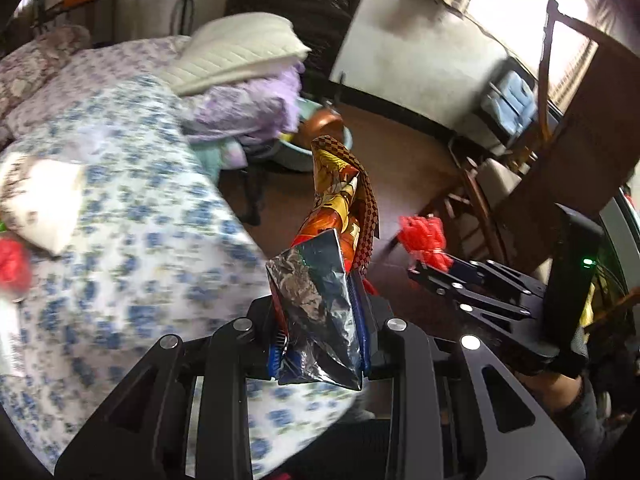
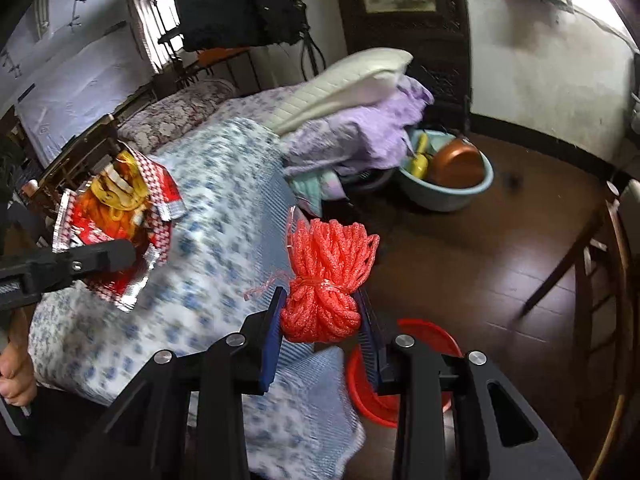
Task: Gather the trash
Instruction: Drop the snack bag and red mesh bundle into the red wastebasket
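My left gripper [image 1: 320, 340] is shut on a crumpled foil snack wrapper [image 1: 336, 216], red and gold outside and silver inside, which sticks up from the pads over the bed's edge. In the right wrist view the same wrapper [image 2: 120, 216] hangs at the left, pinched by the other gripper's black fingers [image 2: 104, 258]. My right gripper [image 2: 322, 316] is shut on a bundle of red mesh netting [image 2: 328, 276]; from the left wrist that red netting [image 1: 424, 240] shows at the right. A red bucket [image 2: 400, 372] stands on the floor right under the right gripper.
A bed with a blue-flowered sheet [image 2: 208, 248] fills the left, piled with a white pillow [image 1: 236, 52] and purple bedding [image 2: 360, 132]. On the dark wooden floor [image 2: 500, 264] sits a pale blue basin [image 2: 448, 188] holding a copper pot. Wooden chairs [image 1: 580, 152] stand to the right.
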{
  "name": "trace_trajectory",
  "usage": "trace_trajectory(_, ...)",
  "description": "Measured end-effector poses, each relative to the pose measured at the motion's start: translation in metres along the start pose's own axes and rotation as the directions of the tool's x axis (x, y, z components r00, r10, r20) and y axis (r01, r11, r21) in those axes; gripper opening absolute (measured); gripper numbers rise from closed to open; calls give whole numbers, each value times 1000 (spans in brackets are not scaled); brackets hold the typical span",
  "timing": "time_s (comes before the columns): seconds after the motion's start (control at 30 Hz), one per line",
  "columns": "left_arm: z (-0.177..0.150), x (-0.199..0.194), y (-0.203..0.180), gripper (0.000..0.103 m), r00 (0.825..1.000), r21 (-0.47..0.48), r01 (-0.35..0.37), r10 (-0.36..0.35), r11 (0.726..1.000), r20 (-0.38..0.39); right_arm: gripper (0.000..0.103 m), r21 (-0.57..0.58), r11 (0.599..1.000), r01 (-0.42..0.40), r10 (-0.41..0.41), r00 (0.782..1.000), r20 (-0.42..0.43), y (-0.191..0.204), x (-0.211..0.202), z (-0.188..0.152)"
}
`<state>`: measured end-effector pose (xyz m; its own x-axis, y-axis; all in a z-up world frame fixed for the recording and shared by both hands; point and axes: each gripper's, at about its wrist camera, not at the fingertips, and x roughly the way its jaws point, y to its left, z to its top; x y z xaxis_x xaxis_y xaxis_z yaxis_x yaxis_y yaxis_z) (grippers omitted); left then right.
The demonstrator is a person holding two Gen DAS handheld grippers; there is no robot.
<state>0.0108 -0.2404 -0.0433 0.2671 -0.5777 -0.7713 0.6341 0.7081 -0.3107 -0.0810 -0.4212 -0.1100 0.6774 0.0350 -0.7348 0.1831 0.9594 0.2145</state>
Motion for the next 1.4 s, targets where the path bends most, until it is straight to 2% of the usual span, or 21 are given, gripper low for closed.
trace_trajectory(0.13,2,28,-23,29,996,23,57,-55,998,-63,34,52,998,19,-17,999,-42,-33,11,-13)
trace_trajectory(0.27,0,57,-45,29,989,46,70,-64,996,-134,34,99,994,51,-43,996,-84,-60,26,-31)
trace_trajectory(0.4,-4,85,-62,29,977,44,98,-88,994,-195,34,144,988,49,-29,991,-134,-80,46,-48)
trace_trajectory(0.6,-6,133,-78,29,954,34,95,-82,995,-290,34,200,979,34,5,981,-192,-104,75,-71)
trace_trajectory(0.8,-13,182,-84,29,923,21,86,-72,996,-379,34,240,970,39,19,972,-236,-116,99,-86)
trace_trajectory(1.07,-13,209,-84,30,906,-3,82,-76,997,-416,34,252,967,42,30,960,-277,-128,119,-97)
trace_trajectory(1.4,-16,229,-81,30,884,-61,78,-98,995,-458,34,262,964,40,36,959,-280,-130,129,-100)
